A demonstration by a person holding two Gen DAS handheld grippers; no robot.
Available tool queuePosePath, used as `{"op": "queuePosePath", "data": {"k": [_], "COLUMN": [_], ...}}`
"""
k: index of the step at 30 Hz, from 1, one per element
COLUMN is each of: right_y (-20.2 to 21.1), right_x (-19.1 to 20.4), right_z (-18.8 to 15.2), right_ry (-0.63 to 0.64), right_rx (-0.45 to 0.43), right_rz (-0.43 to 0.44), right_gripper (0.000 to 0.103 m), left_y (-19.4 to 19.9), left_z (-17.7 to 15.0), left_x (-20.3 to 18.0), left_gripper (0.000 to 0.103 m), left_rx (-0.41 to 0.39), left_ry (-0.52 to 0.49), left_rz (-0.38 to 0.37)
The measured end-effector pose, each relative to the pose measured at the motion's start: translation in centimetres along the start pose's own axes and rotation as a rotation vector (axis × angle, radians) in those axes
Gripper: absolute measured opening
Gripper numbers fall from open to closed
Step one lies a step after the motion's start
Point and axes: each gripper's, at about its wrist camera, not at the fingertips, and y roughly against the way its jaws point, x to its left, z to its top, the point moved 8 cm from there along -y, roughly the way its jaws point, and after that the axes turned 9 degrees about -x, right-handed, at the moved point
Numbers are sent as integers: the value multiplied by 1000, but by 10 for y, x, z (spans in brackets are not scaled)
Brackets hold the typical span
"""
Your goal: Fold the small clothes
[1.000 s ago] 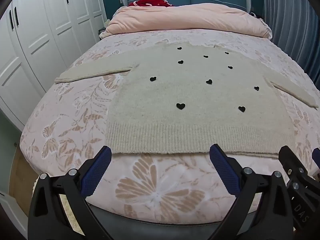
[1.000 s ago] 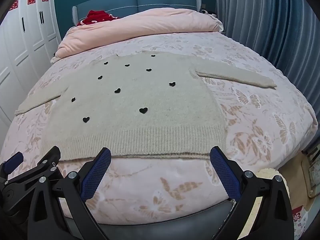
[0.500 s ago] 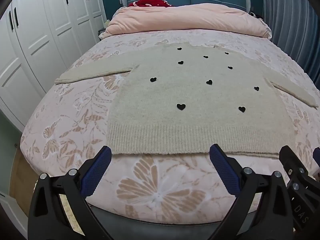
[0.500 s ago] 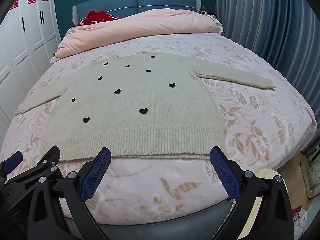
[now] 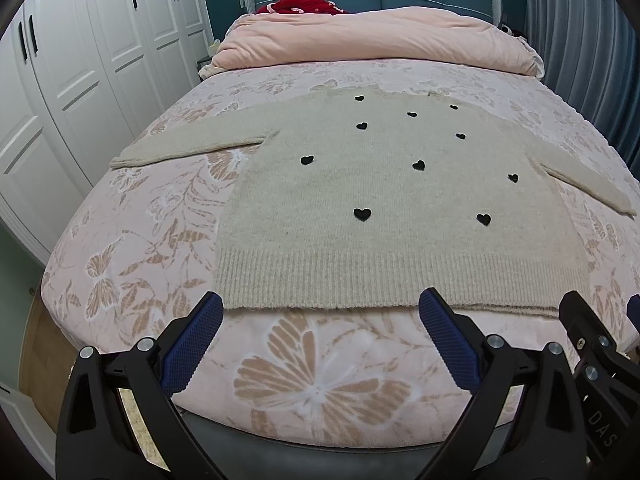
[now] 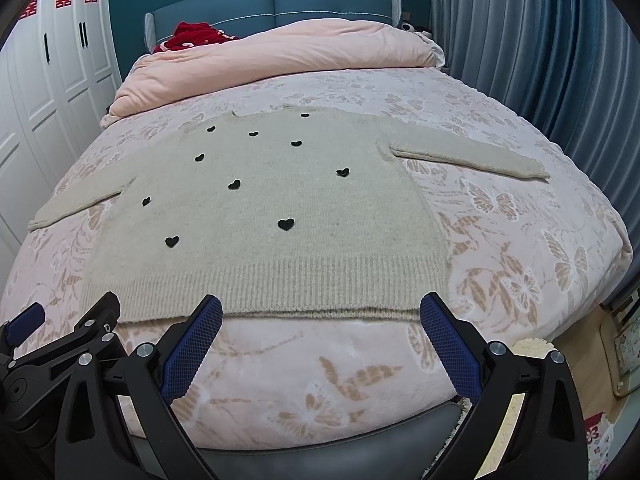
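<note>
Two black claws with blue-padded fingers, the left claw (image 5: 320, 316) and right claw (image 6: 320, 316), hover wide open and empty just short of the ribbed hem of a beige knitted sweater with black hearts (image 5: 384, 208) spread flat, sleeves out, on the pink butterfly-patterned bed (image 5: 312, 384).

The sweater (image 5: 384, 216) is beige with small black hearts; the bedspread (image 5: 140, 248) is pale pink with white and tan butterflies and leaves; the duvet (image 5: 372, 40) is plain peach; the headboard (image 6: 320, 0) is teal; the curtain (image 6: 540, 48) is blue-grey; the wardrobe (image 5: 80, 60) is white; the finger pads (image 6: 192, 346) are blue on black arms.
</note>
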Motion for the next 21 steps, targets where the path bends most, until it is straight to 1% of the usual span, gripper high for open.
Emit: {"op": "queuePosePath", "data": {"k": [21], "right_y": [1], "right_x": [-1], "right_z": [1], "right_ry": [1], "right_rx": [-2], "right_rz": [-1], "right_gripper": [98], "left_y": [0], "left_z": [0], "left_x": [0], "left_gripper": [96], "left_rx": [1], "left_ry": [1], "left_rz": [-1]}}
